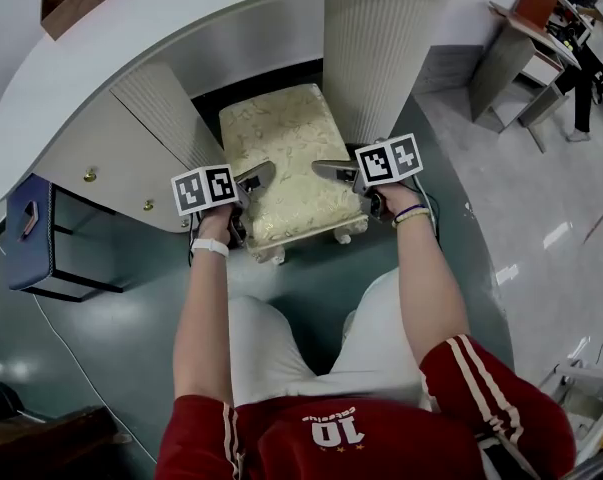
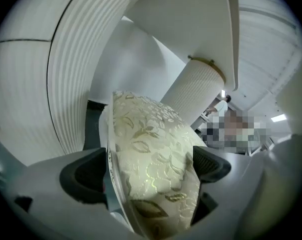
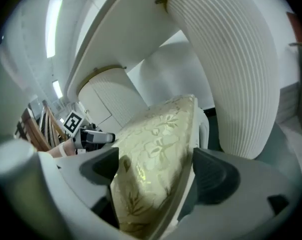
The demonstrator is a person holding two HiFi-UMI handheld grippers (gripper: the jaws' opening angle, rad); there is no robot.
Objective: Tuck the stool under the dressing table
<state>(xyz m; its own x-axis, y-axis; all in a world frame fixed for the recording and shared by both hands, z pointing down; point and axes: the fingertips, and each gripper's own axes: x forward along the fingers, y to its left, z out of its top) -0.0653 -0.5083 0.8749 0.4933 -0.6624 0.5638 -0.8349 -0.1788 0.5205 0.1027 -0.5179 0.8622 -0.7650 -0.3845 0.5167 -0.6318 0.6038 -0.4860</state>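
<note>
Brocade beside ribbing
The stool [image 1: 286, 158] is wearing faintly glossy brocade cloth; the dressing table [image 1: 181, 23] is showing matt, ribbed columns.

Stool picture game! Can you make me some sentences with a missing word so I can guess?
1. The stool sits partly under the dressing ___.
2. The left gripper and the right gripper each have the stool's ___ between their jaws.
3. The person's sleeves are ___.
Missing words: table; cushion; red.
</note>
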